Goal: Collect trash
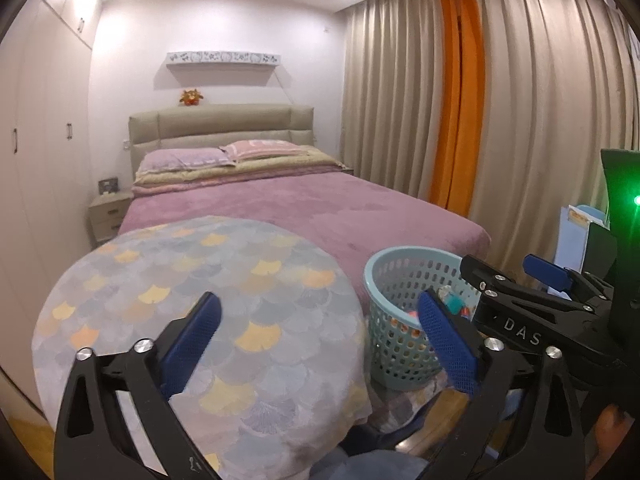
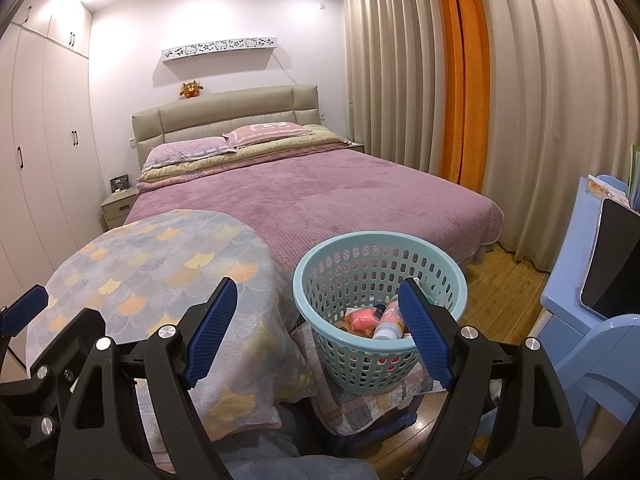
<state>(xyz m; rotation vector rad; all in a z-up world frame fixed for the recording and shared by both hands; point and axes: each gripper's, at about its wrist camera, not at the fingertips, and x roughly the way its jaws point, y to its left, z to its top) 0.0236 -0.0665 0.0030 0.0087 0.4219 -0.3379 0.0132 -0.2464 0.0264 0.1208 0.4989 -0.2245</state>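
A light blue perforated basket point(image 2: 360, 364) stands on a patchwork-covered seat just right of a round table draped in a scale-pattern cloth point(image 2: 160, 264). Inside the basket lie a pink packet point(image 2: 362, 317), a small white bottle point(image 2: 387, 325) and other scraps. My right gripper point(image 2: 316, 304) hovers open in front of the basket's near rim, nothing between its blue pads. My left gripper point(image 1: 320, 320) is open over the cloth-covered table point(image 1: 200, 280), empty, with the basket point(image 1: 394, 320) to its right. The right gripper point(image 1: 516, 276) shows at the right edge of the left wrist view.
A bed with a mauve blanket point(image 2: 320, 196) fills the room behind the table. Beige and orange curtains point(image 2: 464, 80) hang at right. A blue plastic desk and chair point(image 2: 580, 320) stand at far right on the wooden floor point(image 2: 500, 292). White wardrobes point(image 2: 40, 140) line the left wall.
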